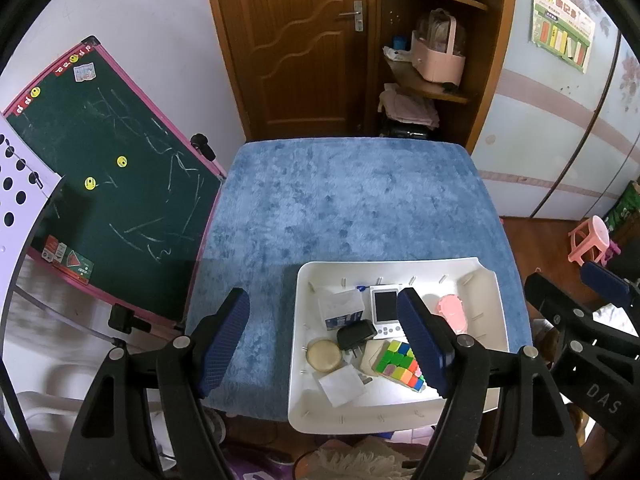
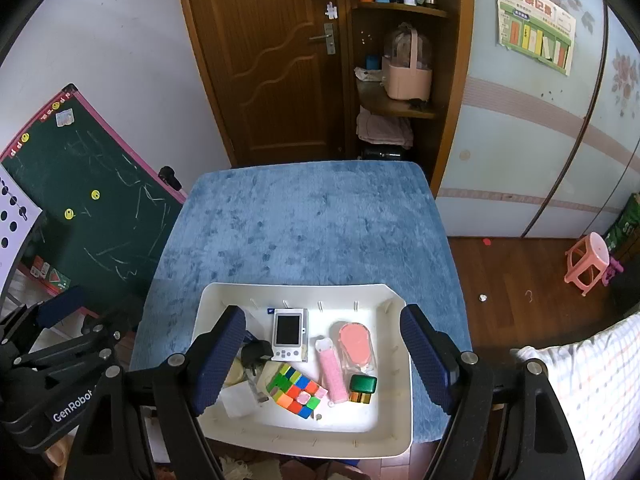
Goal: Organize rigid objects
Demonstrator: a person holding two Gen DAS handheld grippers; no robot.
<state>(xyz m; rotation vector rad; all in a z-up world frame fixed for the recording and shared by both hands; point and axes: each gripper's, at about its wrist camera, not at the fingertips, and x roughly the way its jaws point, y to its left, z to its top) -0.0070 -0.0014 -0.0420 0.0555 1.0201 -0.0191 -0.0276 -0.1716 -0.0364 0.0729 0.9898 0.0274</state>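
Left claw (image 1: 324, 344): it is wide open and holds nothing. It hangs above the near left part of the tabletop (image 1: 352, 200), which has a blue fluffy cover.
Right claw (image 2: 324, 360): it is also wide open and empty. It hangs over the white tray (image 2: 394, 432), with one finger near each side wall of the tray.
White tray: it sits at the near edge of the tabletop, on the blue cover. All the small things lie inside it.
Colour cube (image 2: 298, 394): it lies near the middle of the tray, between the two fingers of the right claw and below them. In the left view its right part is hidden behind the right finger of the left claw.
White gadget with dark screen (image 2: 289, 335): it lies at the far side of the tray, just behind the cube.
Pink case (image 2: 331, 370): long and narrow, just to the right of the cube.
Round pink thing (image 2: 355, 343): it is in a clear wrap, beside the pink case.
Green box (image 2: 363, 384): it is near the right side of the tray, with gold pieces just in front of it.
Black plug (image 1: 356, 334): it lies left of the cube, partly behind the left finger in the right view.
Round tan lid (image 1: 323, 355): at the left side of the tray, near the plug.
Chalkboard (image 1: 108, 184): it leans to the left of the tabletop.
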